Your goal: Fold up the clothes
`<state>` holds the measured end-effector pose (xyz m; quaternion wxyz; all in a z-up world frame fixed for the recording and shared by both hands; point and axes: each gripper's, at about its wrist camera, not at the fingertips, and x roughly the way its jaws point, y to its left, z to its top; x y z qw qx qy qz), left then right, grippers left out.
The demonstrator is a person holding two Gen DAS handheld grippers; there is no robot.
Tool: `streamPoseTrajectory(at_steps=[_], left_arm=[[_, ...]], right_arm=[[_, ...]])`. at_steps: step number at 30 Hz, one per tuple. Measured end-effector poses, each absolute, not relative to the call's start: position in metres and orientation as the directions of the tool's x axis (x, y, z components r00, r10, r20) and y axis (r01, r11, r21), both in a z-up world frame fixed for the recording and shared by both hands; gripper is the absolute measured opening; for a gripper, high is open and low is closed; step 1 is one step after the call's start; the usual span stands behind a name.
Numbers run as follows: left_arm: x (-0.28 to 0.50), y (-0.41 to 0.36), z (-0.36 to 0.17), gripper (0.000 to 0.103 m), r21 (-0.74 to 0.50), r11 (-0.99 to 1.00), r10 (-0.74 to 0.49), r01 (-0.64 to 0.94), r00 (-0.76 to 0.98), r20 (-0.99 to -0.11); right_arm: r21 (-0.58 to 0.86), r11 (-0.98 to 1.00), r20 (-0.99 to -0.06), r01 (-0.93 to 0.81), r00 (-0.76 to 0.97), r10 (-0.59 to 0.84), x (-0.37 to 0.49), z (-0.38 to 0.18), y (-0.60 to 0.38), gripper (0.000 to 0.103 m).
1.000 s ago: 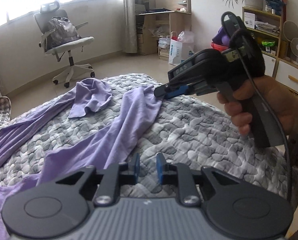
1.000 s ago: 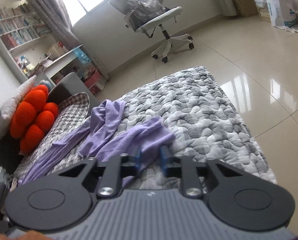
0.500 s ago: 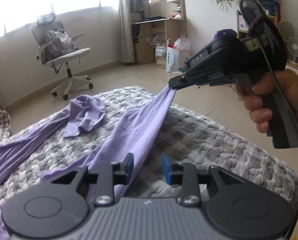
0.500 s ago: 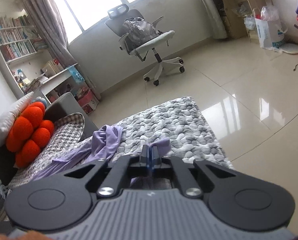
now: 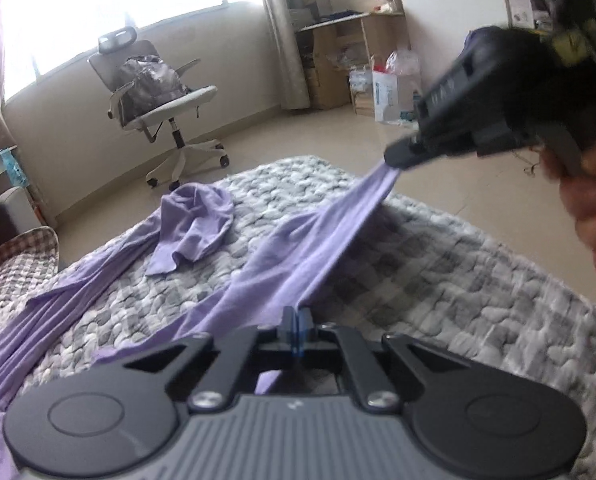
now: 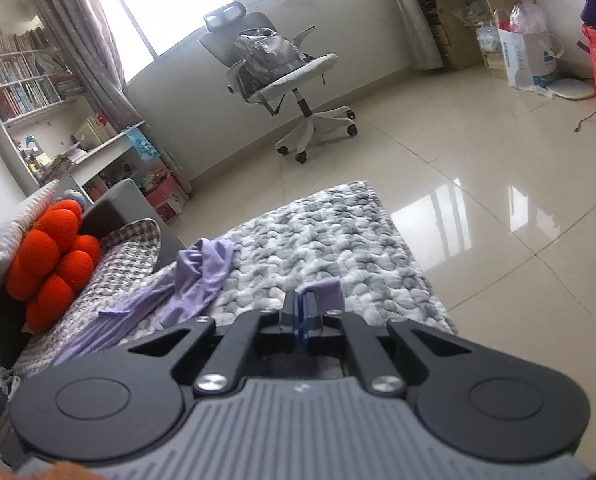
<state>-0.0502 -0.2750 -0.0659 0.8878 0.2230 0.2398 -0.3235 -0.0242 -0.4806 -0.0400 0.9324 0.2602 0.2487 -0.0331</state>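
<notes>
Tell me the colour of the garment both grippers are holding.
Light purple garment, plain with no pattern; the left wrist view shows it best.

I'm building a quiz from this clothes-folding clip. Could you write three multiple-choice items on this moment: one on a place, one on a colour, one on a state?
1. Where does the bag sit?
A. on the office chair
B. on the floor
C. on the quilt

2. What colour is the garment?
A. red
B. lilac
C. green

3. How stands the left gripper?
A. wide open, clear of cloth
B. shut on the garment
C. out of view

Answers: 1 A, the bag rests on the office chair seat. 2 B, lilac cloth lies across the grey quilt. 3 B, its pads meet on the fabric edge, as the right gripper does further along.
</notes>
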Motion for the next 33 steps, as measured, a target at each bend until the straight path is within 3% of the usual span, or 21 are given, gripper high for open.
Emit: streamPoseTrajectory(at_steps=[7,21,28,33], left_arm=[[-0.076,-0.274,-0.053,0.0,0.246,0.629,-0.533,0.738,0.639,-0.555],[-0.117,-0.269,-0.061,0.0,0.206,0.474,-0.584,0.856,0.481,-0.654],[-0.117,-0.267,-0.064,0.0,0.187,0.449,-0.588,0.874,0.446,-0.674],[-0.11,-0.259,-0.059,0.002,0.115,0.449,-0.626,0.886,0.404,-0.667]], right_arm=[[0.404,0.89,-0.49,0.212,0.871,0.015,-0.053,-0.04,-0.476,0.003],[0.328,0.898,-0.543,0.294,0.836,-0.075,-0.122,-0.058,-0.467,0.003],[0.378,0.863,-0.588,0.335,0.807,-0.055,-0.132,-0.083,-0.475,0.003],[0.432,0.844,-0.559,0.318,0.829,-0.026,-0.139,-0.081,-0.484,0.014]])
